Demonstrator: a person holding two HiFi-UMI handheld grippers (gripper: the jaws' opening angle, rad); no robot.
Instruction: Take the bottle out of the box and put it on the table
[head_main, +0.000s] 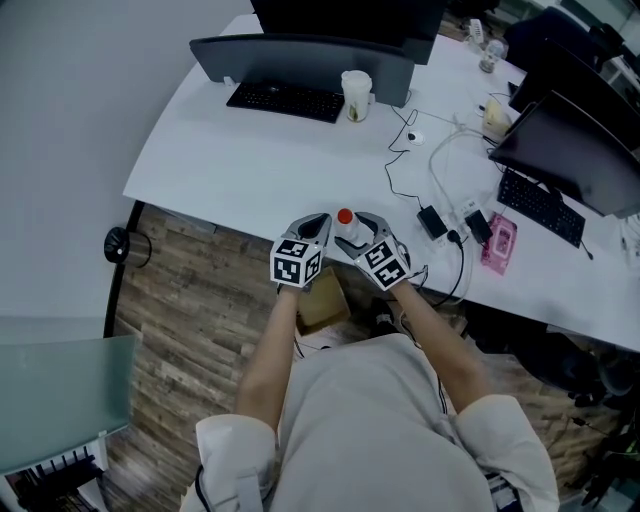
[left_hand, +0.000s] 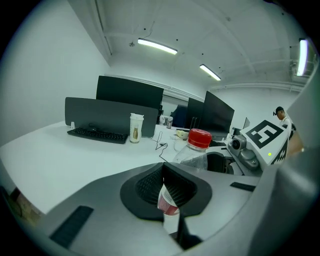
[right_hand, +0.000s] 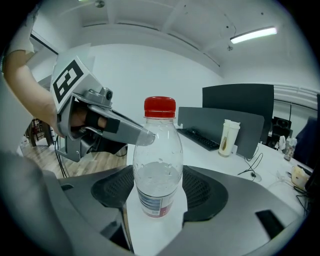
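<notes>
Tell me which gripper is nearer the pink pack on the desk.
Right. The right gripper, closed on the bottle, is left of the pink pack; the left gripper is farther left, on the bottle's other side.

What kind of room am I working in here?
Most likely an open-plan office: a long white desk carries several monitors and keyboards, and strip lights run along the ceiling.
</notes>
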